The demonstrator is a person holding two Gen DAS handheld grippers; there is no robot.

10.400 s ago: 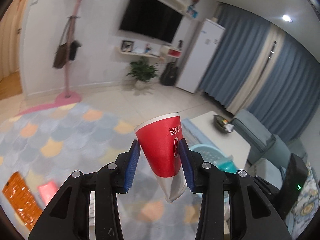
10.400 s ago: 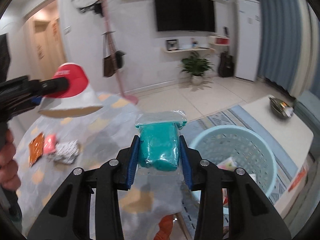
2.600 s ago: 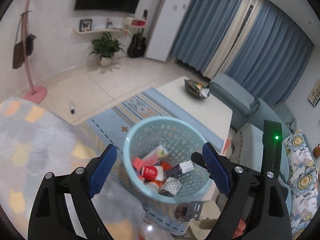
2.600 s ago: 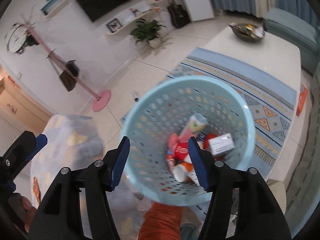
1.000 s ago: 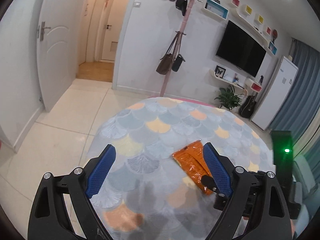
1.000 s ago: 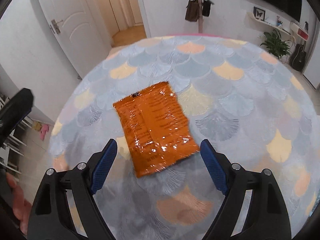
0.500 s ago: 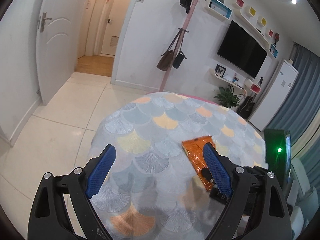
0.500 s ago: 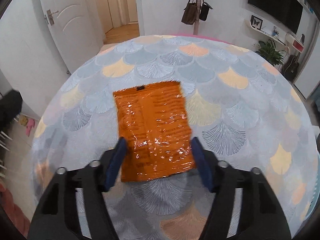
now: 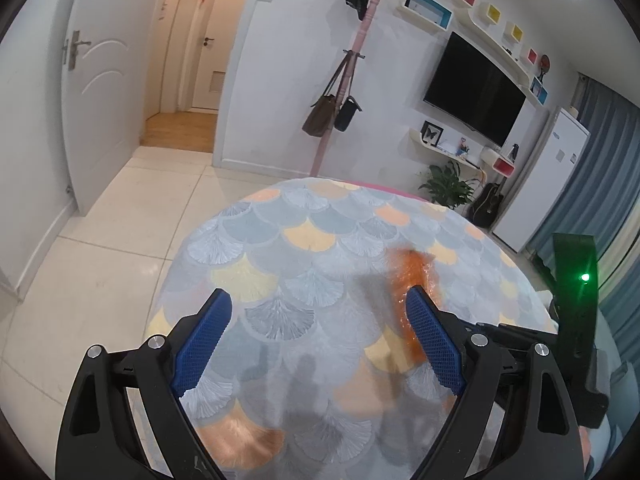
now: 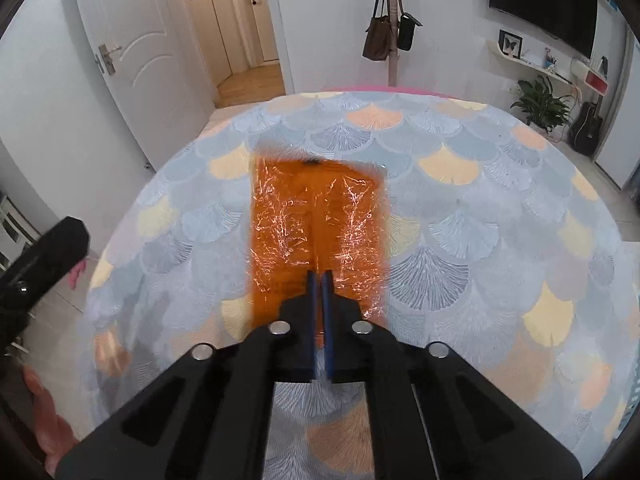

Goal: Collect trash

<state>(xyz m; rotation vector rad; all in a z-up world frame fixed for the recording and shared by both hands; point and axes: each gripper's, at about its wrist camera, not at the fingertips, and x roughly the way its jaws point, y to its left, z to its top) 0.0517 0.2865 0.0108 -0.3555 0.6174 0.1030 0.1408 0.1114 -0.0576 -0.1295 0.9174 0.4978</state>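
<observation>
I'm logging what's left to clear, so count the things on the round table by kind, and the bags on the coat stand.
Orange wrapper: 1, pinched by the right gripper
Bags on the coat stand: 2
Total: 3

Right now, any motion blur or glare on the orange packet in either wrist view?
Left wrist view: orange packet is smeared by motion blur, edges soft. Right wrist view: packet has blurred edges and bright specular glints across its crinkled film, where the right tongs pinch it.
</observation>
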